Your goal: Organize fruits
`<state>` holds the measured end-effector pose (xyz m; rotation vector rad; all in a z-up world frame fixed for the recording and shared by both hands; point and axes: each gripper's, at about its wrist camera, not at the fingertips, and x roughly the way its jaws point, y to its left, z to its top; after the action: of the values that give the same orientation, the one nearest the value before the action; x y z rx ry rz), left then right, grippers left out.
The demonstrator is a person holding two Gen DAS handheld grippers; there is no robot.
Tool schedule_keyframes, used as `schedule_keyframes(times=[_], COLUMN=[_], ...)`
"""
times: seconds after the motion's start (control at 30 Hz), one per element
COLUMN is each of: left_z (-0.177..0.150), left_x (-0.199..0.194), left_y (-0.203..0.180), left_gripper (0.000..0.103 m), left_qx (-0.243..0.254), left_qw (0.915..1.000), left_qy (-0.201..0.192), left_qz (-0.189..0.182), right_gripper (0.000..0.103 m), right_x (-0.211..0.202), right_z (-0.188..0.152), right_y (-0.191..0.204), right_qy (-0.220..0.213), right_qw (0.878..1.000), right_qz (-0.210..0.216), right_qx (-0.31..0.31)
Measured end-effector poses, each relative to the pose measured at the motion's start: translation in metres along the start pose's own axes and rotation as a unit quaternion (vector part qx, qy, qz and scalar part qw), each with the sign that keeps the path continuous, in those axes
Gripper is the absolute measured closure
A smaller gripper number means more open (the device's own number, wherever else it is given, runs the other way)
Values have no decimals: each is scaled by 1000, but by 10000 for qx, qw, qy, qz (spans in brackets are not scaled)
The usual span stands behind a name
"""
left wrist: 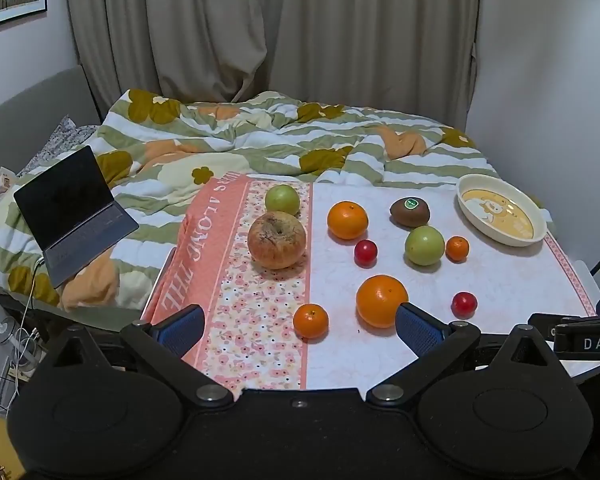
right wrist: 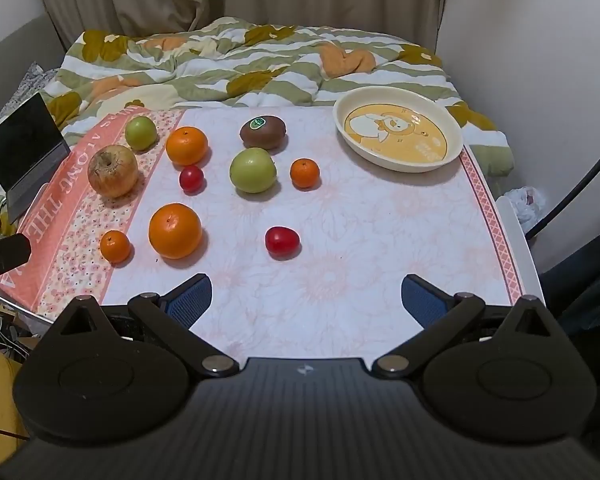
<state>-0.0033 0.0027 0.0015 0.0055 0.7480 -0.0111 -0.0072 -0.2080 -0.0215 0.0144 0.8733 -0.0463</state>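
Note:
Several fruits lie loose on the tablecloth (right wrist: pixel 380 240): a brownish apple (right wrist: pixel 113 171), two green apples (right wrist: pixel 253 170) (right wrist: pixel 140 132), two big oranges (right wrist: pixel 175 231) (right wrist: pixel 187 145), two small mandarins (right wrist: pixel 115 246) (right wrist: pixel 305 173), a kiwi (right wrist: pixel 263 132) and two red tomatoes (right wrist: pixel 282 242) (right wrist: pixel 191 178). A cream dish (right wrist: pixel 452 156) with a cartoon print stands bare at the far right. My left gripper (left wrist: pixel 300 330) hangs open over the near edge, close to a mandarin (left wrist: pixel 310 321) and an orange (left wrist: pixel 381 300). My right gripper (right wrist: pixel 306 300) is open, nothing between its fingers.
Behind the table lies a bed with a flowered quilt (left wrist: pixel 260 140); an open laptop (left wrist: pixel 72 212) rests on it at the left. Curtains (left wrist: pixel 268 28) hang at the back. A wall stands close on the right. The other gripper's body (left wrist: pixel 580 340) shows at the left wrist view's right edge.

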Motion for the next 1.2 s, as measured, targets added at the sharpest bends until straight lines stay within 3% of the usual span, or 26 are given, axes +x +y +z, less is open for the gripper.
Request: schedule_keyframes(times=[1.2], left_z=[3], left_x=[6], left_y=[3], left_gripper=[0], left_qx=[-1], left_qw=[10000], left_qy=[73], left_qz=[-18], right_gripper=[0], right_x=[3], right_z=[4], right_y=[2], right_qy=[28], right_qw=[10000], right_qz=[34], right_qx=[-55])
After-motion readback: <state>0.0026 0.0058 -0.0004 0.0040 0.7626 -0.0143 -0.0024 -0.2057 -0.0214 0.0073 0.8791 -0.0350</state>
